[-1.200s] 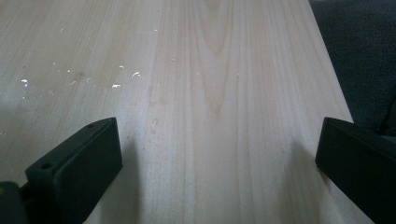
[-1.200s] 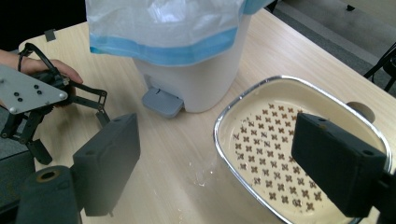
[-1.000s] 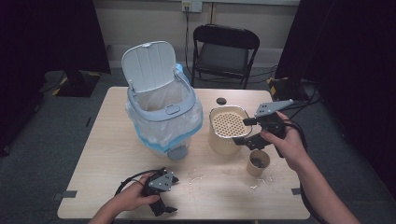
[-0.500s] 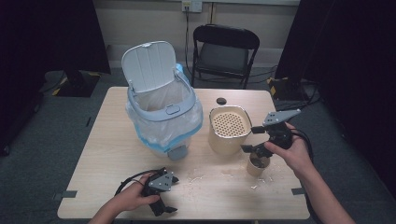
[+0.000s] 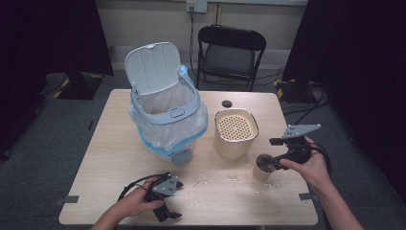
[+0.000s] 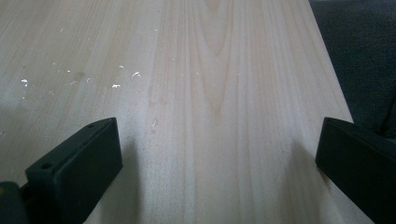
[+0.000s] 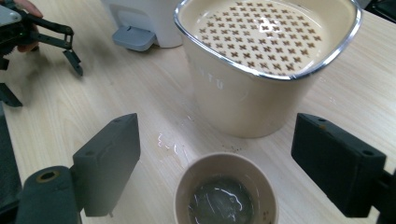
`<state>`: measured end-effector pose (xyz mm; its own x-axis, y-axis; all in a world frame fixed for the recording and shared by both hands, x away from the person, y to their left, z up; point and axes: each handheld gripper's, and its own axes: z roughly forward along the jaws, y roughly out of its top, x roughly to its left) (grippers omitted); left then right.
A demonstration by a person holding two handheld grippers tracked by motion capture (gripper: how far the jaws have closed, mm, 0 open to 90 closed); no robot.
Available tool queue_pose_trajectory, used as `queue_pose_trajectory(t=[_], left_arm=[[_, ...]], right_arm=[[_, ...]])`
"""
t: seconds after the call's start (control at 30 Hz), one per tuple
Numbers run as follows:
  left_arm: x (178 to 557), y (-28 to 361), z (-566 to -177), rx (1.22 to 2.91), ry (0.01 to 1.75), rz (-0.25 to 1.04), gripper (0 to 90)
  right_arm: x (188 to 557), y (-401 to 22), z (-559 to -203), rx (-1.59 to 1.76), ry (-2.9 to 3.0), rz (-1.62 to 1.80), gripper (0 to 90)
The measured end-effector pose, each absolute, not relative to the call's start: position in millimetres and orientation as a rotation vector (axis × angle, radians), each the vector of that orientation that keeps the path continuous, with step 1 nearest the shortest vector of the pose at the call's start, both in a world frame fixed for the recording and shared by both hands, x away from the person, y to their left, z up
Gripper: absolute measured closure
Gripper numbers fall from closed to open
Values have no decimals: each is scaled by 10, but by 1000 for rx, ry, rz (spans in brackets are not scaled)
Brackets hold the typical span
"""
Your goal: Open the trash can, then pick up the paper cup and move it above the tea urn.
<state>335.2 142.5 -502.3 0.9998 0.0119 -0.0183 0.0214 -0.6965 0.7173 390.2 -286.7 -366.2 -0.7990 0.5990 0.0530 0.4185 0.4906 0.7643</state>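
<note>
Wooden table (image 5: 119,143), used as the landmark; items listed from its left side to its right.

1. Left gripper (image 5: 165,203): near the table's front edge, left of centre, held low in a hand. Jaws spread wide over bare wood in the left gripper view, pinching nothing. Idle, by the look of it.
2. Pedal bin (image 5: 165,120): on the table's middle left, lid up, lined with a blue-edged plastic bag.
3. Spilled flecks and wet patches (image 5: 206,182): on the table's front middle, between both grippers. Not yet cleaned.
4. Cream strainer canister (image 7: 261,65): on the table's right half, perforated insert seated in its rim.
5. Paper cup (image 7: 226,196): on the table just in front of the canister, upright, a little dark liquid with dregs at the bottom.
6. Right gripper (image 5: 277,160): over the table's front right; jaws spread either side of the cup, not touching it.

Progress, as judged: approach made; closing on, lifting and emptying the cup all remain.
</note>
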Motion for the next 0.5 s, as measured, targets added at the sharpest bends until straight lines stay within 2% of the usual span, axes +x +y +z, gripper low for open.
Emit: queue_pose_trajectory(t=[0.5], left_arm=[[3352,1425,-5023,2341,24,-16,0]], right_arm=[[3704,-3109,-3949,910,2493,1230,151]])
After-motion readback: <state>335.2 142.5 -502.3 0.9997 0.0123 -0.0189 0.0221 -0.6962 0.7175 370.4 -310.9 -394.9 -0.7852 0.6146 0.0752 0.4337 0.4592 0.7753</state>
